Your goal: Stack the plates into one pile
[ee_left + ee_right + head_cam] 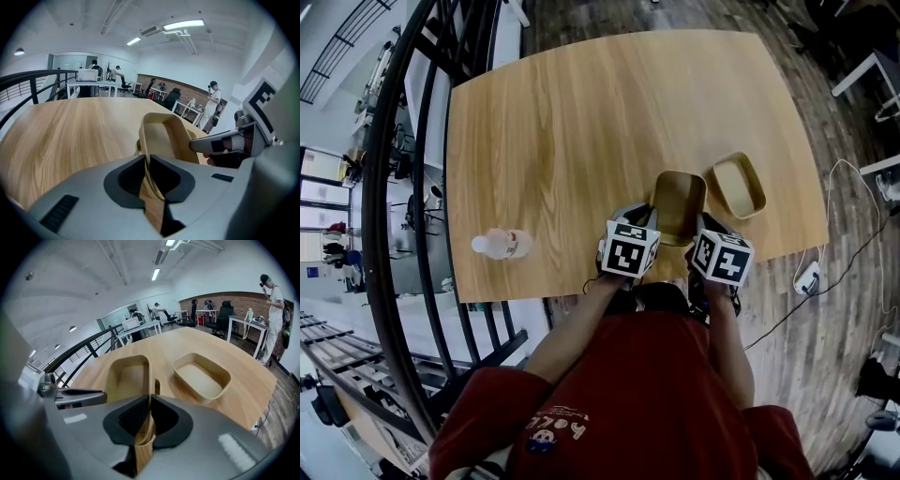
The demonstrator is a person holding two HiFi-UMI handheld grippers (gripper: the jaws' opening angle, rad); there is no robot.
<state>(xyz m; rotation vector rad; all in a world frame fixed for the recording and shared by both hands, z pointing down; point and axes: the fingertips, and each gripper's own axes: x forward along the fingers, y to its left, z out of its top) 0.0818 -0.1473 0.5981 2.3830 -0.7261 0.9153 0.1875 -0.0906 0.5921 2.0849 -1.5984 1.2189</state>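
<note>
I hold a tan rectangular plate (680, 202) between both grippers, over the near edge of the wooden table (581, 122). My left gripper (652, 218) is shut on its left rim, and the thin wall (161, 136) sits between the pads (133, 176). My right gripper (703, 225) is shut on the opposite rim (129, 376). A second plate of the same kind (738, 185) lies flat on the table just right of the held one, and its hollow (201, 376) shows in the right gripper view. Each gripper's finger appears in the other's view.
A plastic water bottle (500, 245) lies on its side near the table's front left edge. A black railing (394, 234) runs along the left side. A cable and power strip (806, 278) lie on the floor at the right. People and desks stand far off.
</note>
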